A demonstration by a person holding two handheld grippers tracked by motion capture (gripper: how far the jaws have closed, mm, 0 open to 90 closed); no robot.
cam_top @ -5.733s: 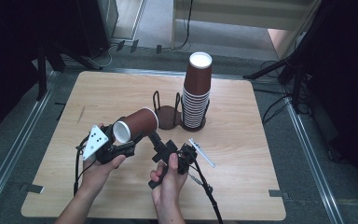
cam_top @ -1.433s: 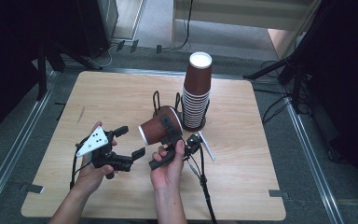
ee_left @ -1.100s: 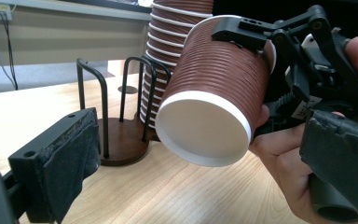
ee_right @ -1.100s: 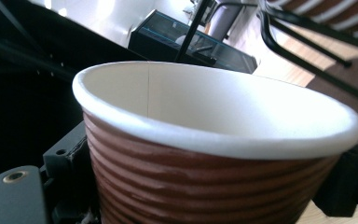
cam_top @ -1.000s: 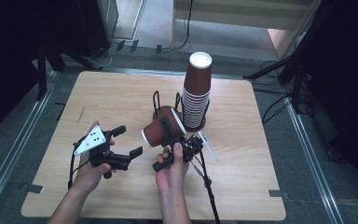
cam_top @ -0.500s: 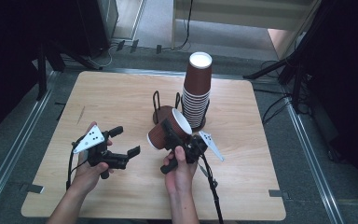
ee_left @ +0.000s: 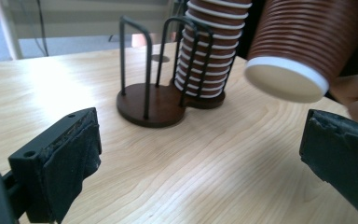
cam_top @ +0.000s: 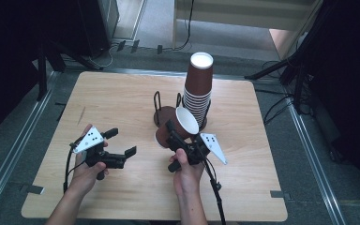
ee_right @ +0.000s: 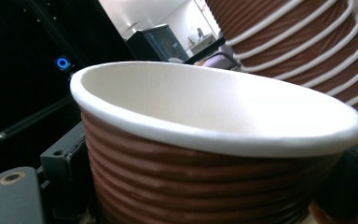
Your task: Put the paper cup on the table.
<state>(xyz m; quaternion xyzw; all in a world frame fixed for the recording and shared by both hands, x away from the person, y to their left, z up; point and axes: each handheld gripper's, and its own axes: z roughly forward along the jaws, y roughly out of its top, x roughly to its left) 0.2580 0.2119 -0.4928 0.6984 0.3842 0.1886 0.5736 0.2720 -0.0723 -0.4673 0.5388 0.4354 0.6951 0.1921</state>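
No readable text, label, brand or number shows on anything here.

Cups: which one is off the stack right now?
The single brown cup clamped in the right gripper, tilted with its white inside showing. The rest sit nested upside down in the stack on the wire rack.

cup [ee_right: 205, 186]: ribbed matt paper | table [cam_top: 122, 98]: pale smooth wood | rack [ee_left: 145, 74]: probably metal wire
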